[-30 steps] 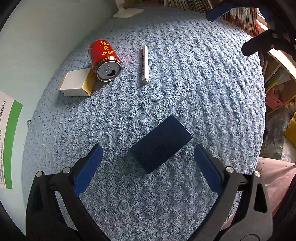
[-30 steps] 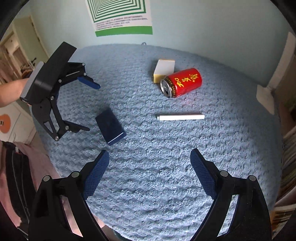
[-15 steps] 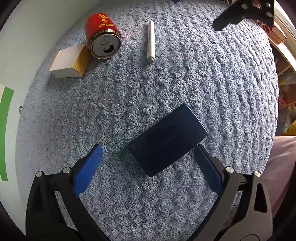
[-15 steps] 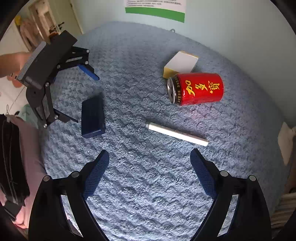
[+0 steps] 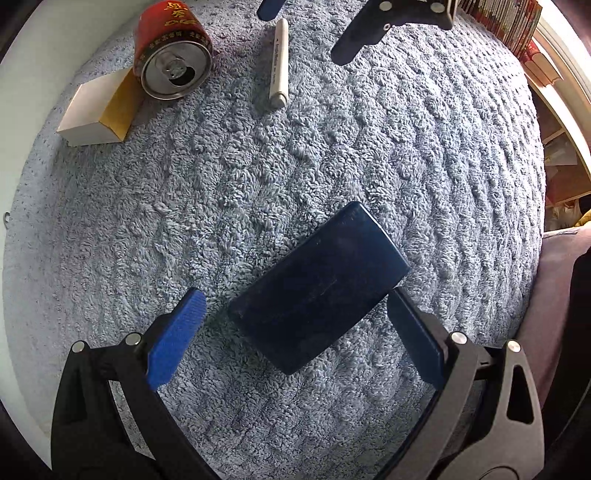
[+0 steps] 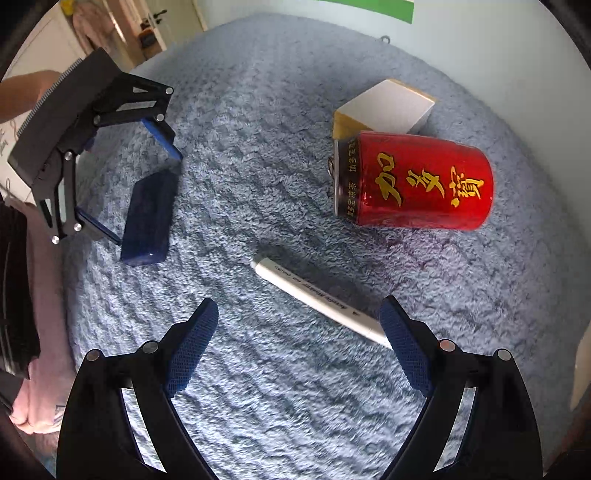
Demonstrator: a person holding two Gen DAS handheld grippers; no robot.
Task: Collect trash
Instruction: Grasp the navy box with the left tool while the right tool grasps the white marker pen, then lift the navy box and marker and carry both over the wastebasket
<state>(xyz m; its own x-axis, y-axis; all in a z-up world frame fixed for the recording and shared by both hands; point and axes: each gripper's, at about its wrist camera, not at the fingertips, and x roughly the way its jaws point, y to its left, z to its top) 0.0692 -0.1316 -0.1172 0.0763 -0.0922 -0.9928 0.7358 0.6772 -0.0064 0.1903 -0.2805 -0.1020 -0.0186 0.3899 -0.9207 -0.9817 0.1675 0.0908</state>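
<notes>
From the left wrist view, the left gripper [image 5: 295, 317] is spread wide around a dark blue box [image 5: 319, 290] lying flat on the blue towel [image 5: 406, 147]; its right finger sits at the box's edge, the left finger stands apart. Farther off lie a red can [image 5: 171, 51] on its side, touching a white and yellow box [image 5: 99, 110], and a white marker [image 5: 279, 62].

From the right wrist view, the right gripper [image 6: 299, 339] is wide open and empty above the marker [image 6: 321, 299], whose far end reaches its right finger. The can [image 6: 413, 181] lies beyond.

Blue terry cloth [image 5: 332, 155], pale wall [image 6: 498, 48], bookshelf [image 5: 517, 33].
</notes>
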